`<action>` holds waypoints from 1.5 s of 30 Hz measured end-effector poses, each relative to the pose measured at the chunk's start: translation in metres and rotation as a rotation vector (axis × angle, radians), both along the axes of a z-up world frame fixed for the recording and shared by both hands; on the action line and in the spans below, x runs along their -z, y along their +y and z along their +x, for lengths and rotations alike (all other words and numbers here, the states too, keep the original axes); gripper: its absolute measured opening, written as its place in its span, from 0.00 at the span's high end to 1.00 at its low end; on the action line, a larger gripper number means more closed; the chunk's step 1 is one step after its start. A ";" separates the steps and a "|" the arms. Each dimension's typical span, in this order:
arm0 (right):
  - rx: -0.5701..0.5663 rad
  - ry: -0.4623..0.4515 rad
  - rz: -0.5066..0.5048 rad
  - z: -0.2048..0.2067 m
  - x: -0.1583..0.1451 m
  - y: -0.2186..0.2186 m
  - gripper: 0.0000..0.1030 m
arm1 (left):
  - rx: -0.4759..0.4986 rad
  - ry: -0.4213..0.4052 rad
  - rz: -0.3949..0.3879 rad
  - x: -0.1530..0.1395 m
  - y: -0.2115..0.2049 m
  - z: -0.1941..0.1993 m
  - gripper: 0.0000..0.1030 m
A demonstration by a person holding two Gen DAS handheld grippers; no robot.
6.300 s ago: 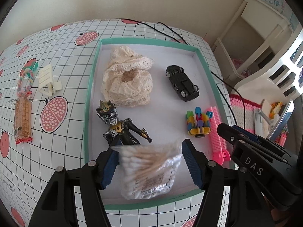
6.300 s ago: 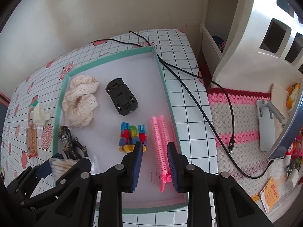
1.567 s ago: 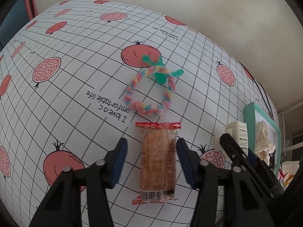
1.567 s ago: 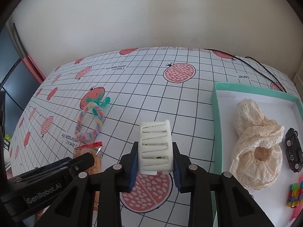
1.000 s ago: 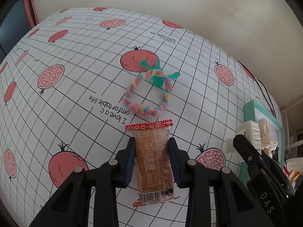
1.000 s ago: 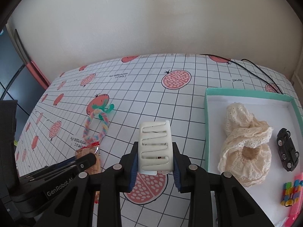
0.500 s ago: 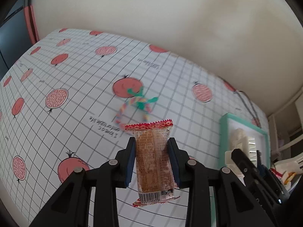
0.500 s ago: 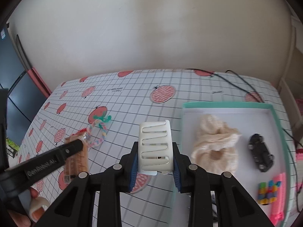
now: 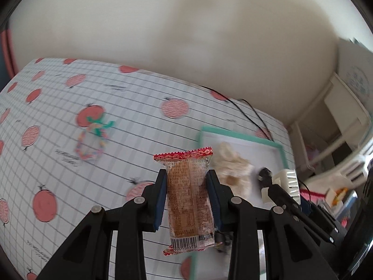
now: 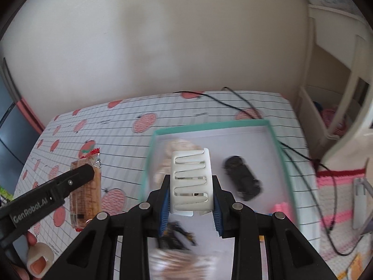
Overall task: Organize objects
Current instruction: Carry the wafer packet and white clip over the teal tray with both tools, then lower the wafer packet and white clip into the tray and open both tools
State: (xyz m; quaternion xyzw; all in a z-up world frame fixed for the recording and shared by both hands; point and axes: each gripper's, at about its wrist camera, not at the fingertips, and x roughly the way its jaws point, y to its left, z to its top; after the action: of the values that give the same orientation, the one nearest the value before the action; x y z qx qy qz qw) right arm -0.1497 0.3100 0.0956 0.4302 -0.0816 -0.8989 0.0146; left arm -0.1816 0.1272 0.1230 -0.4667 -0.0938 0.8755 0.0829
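A surface (image 9: 139,107) covered in a white grid cloth with red fruit prints carries a teal-rimmed tray (image 10: 276,144), a pastel braided loop (image 9: 91,143) and a black cable (image 10: 235,98)

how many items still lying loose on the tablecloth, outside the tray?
1: the rainbow braided ring, on the tablecloth left of the teal tray. The snack bar and white clip are held in the grippers. Areas behind the grippers are hidden.
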 end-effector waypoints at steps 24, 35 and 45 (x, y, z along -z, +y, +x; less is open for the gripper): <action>0.053 -0.098 -0.006 -0.003 0.043 0.045 0.68 | 0.164 -0.061 -0.006 0.061 0.084 -0.017 0.66; 0.037 -0.126 0.019 -0.009 0.054 0.040 0.68 | 0.171 -0.108 0.058 0.077 0.083 -0.026 0.66; 0.030 -0.127 0.046 -0.011 0.051 0.037 0.66 | 0.171 -0.151 0.113 0.079 0.078 -0.032 0.64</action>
State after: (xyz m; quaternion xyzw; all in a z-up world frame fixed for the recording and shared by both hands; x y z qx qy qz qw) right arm -0.1603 0.3468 0.0448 0.4853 -0.0679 -0.8716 -0.0139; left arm -0.2134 0.2057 0.0440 -0.5323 -0.1087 0.8209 0.1761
